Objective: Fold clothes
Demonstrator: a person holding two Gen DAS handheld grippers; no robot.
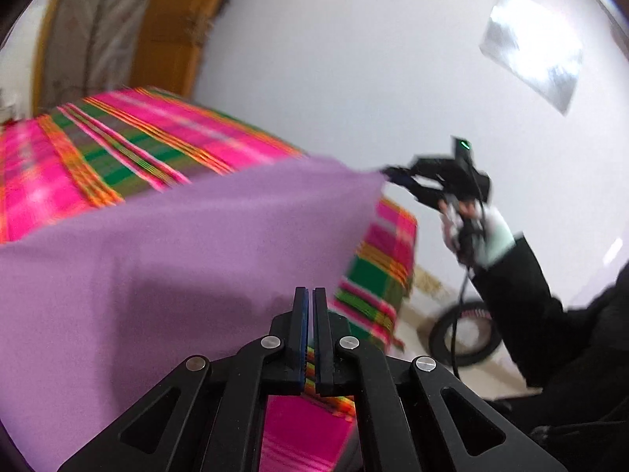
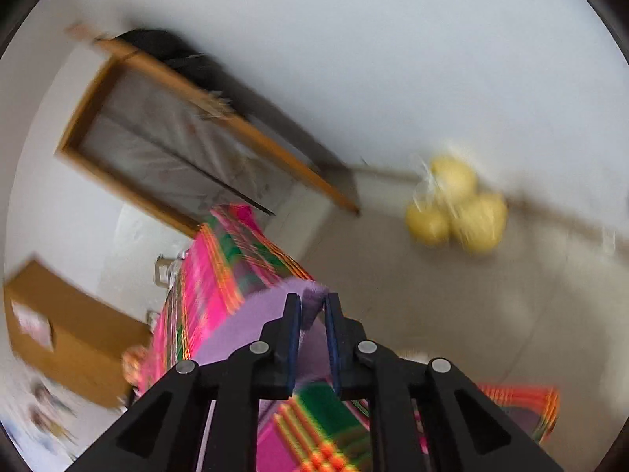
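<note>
The purple cloth (image 1: 188, 244) hangs in the air above a surface spread with a pink, green and orange plaid cover (image 1: 118, 145); whether that surface is a bench or a bed cannot be told. Both views are blurred. The left tool (image 1: 310, 295) has its fingers drawn almost together, and the cloth's near edge seems pinched between them, though the contact itself is hard to see. The right tool (image 2: 312, 303) is clamped on a bunched corner of the cloth; in the left wrist view it sits well off to the right, held by a gloved hand (image 1: 475, 232), with the cloth pulled to a point at its tips.

The upper edge runs taut between the 2 tools, so the cloth's long axis lies left to right across the person, the sheet falling away toward the left. Each tool holds its own end, neither nearer. Any fold turns on that stretched edge staying level over the cover
</note>
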